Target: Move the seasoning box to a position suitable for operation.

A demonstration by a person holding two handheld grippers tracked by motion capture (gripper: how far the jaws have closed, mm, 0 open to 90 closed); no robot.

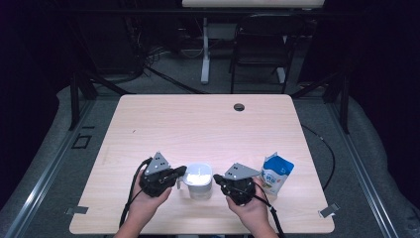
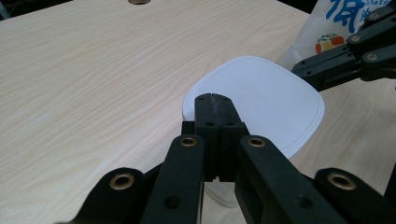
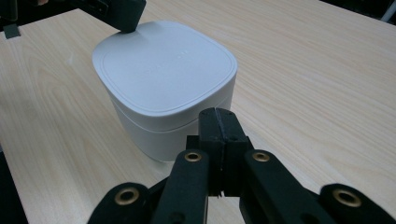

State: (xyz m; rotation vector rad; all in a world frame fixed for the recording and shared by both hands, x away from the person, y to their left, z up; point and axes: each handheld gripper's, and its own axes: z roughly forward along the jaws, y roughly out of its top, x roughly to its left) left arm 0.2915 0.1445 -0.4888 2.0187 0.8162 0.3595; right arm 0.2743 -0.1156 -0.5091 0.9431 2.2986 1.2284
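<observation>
Flanking the white lidded container [image 1: 199, 180], I've got my left tool [image 1: 182, 172] and right tool [image 1: 217, 179] clenched empty at its sides; the pouch's [image 1: 277, 173] blue print isn't legible.

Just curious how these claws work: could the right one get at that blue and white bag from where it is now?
Probably yes. The bag stands just beside the right gripper on its outer side, with bare table around it. The jaws are shut and point at the white container, so the hand would have to turn and open first.
</observation>
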